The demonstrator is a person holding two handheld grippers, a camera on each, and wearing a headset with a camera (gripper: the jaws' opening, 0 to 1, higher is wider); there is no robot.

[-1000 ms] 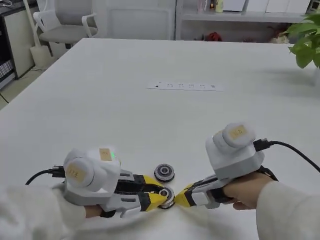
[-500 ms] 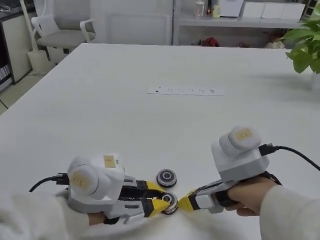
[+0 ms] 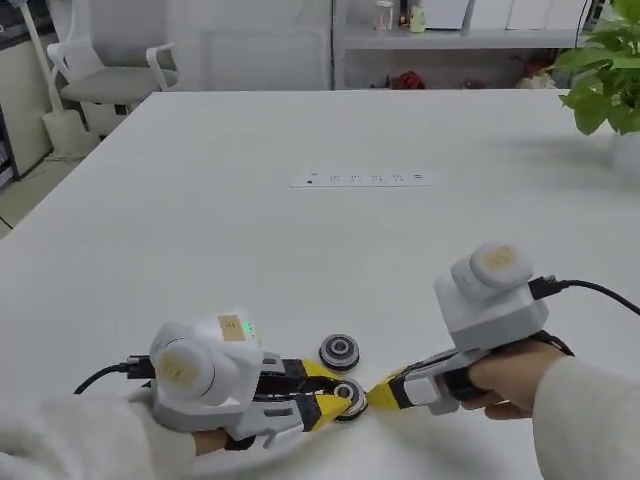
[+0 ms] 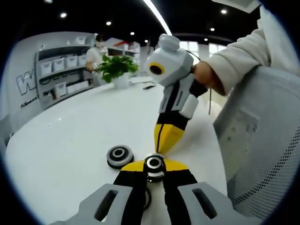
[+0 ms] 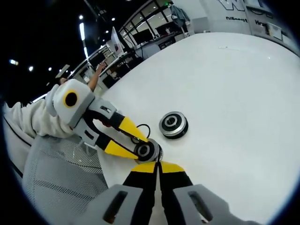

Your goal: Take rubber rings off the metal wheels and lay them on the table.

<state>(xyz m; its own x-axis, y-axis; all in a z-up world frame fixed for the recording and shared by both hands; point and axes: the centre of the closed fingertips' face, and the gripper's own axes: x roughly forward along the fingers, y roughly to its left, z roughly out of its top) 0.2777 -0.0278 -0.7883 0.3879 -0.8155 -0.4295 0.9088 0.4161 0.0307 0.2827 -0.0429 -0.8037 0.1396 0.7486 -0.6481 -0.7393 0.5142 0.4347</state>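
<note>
Clamping small silver metal wheel (image 4: 154, 164) in left tongs (image 4: 154, 167); right tongs (image 5: 158, 162), closed, touch its black rubber ring (image 5: 139, 149), stretchy, I'd guess.

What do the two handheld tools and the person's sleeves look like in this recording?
The left tool and right tool match: white-grey moulded bodies, black jaws ending in yellow tips, and a round white pod with a tan sticker on top. A black cable runs out of the back of each. The left one has a small green light. The sleeves are white and fuzzy.
</note>
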